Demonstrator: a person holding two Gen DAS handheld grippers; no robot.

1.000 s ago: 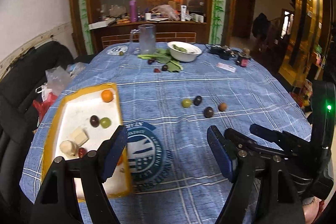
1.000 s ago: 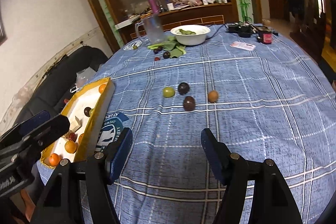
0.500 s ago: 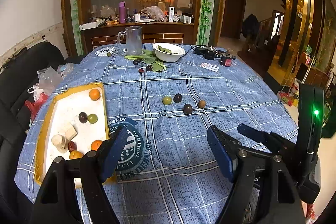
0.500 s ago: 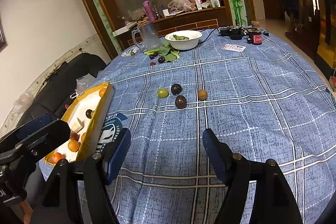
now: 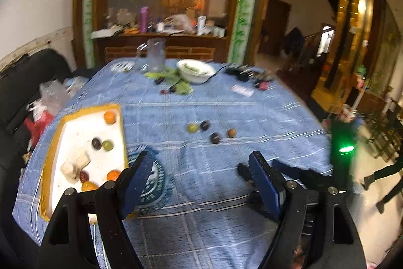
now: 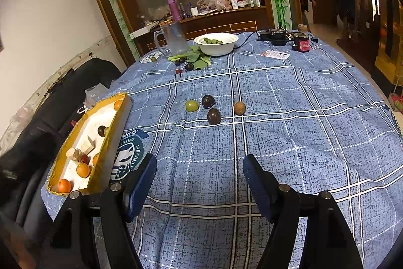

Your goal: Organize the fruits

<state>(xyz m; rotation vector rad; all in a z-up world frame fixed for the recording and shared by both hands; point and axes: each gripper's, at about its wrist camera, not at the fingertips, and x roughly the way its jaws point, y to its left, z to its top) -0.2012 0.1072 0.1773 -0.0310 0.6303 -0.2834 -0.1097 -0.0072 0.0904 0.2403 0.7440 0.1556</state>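
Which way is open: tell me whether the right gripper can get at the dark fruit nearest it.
Probably yes. The right gripper has its jaws open and empty, and only bare tablecloth lies between it and the dark fruit, which sits apart from its neighbours.

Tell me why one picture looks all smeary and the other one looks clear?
In the left wrist view the whole scene is motion-blurred: the loose fruits and the tablecloth lines smear, so the camera seems to be moving. In the right wrist view the same fruits and the white grid look crisp. Both fisheye views bend the walls and table edge into curves.
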